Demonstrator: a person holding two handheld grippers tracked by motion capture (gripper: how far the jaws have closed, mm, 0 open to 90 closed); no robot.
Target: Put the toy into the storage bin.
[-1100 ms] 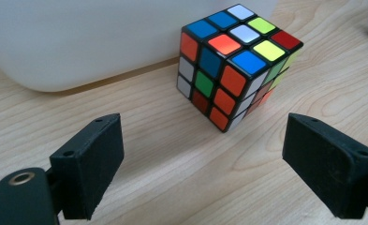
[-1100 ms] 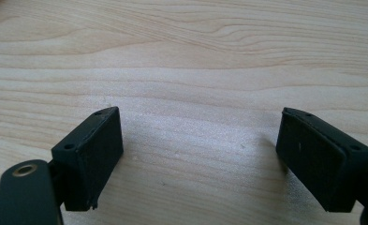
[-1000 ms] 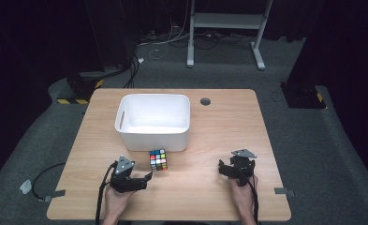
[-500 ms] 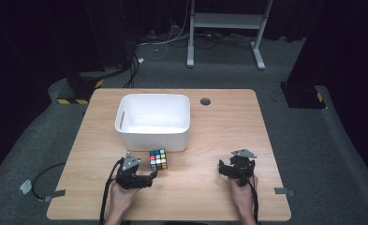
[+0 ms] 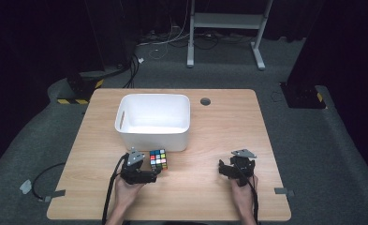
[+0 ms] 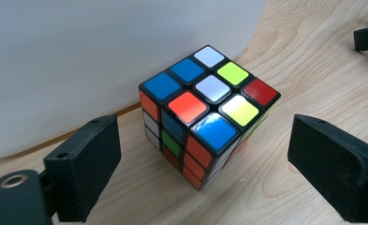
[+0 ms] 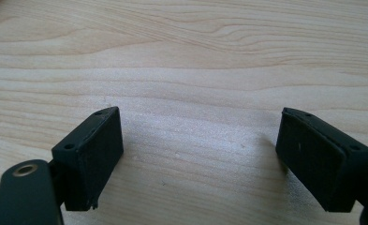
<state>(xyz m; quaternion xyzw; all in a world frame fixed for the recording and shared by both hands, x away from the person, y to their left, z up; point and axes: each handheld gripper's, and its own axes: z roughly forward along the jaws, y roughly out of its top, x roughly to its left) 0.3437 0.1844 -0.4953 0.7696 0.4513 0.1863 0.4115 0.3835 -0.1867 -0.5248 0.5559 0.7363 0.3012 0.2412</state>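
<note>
We see the wooden table (image 5: 219,126) carrying a white bin (image 5: 153,119) toward its far edge; the puzzle cube (image 6: 209,112) sits just before it. Our left gripper (image 6: 209,164) frames it, jaws wide; right gripper (image 7: 214,159) wide, empty. Light, rigid, slick plastic, we judge: pinch opposite flat faces.

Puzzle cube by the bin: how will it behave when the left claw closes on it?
The puzzle cube looks rigid, so it should hold shape under a squeeze. Its glossy stickers may be a bit slippery. It sits corner-on to the left claw, so it may twist until faces meet the pads. Flat-based, it is unlikely to roll.
</note>
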